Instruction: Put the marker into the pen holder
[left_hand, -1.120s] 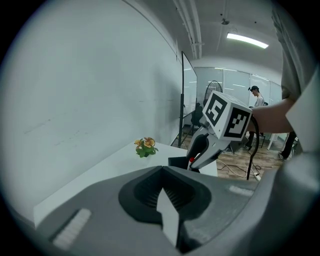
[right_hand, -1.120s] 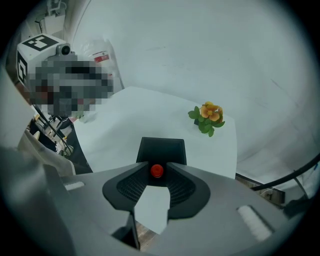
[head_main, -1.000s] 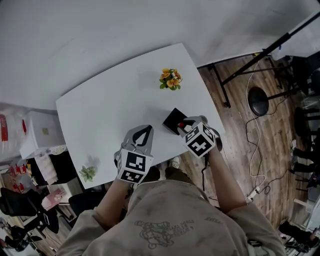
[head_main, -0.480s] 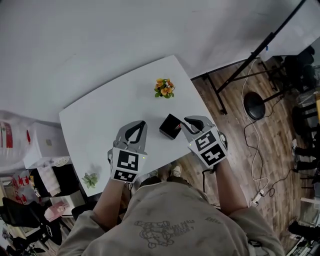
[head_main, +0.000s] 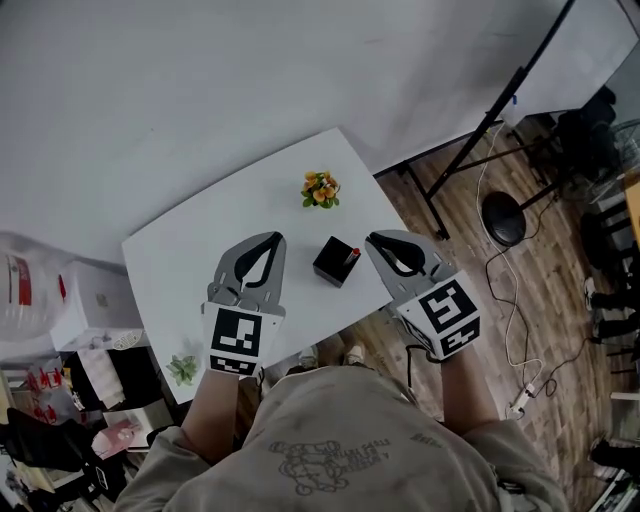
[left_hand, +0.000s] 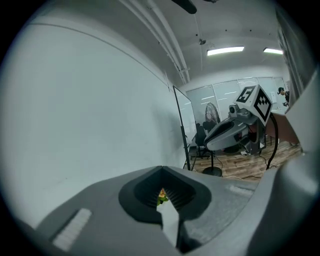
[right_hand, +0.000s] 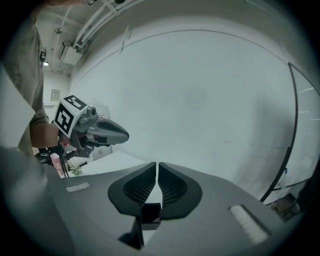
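Jaws on my left gripper (head_main: 276, 238) are pressed together with nothing between them, held over the white tabletop (head_main: 190, 235) to the left of the black pen holder (head_main: 333, 263). I see the marker (head_main: 352, 254) standing in that holder, its red end poking out near the right corner. A small orange flower bunch (head_main: 320, 188) sits farther back. My right gripper (head_main: 372, 240) hovers just right of the holder, jaws likewise closed and empty.

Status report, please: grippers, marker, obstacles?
Left gripper shut, empty. Right gripper shut, empty. Marker stands in pen holder. Nothing in the way.
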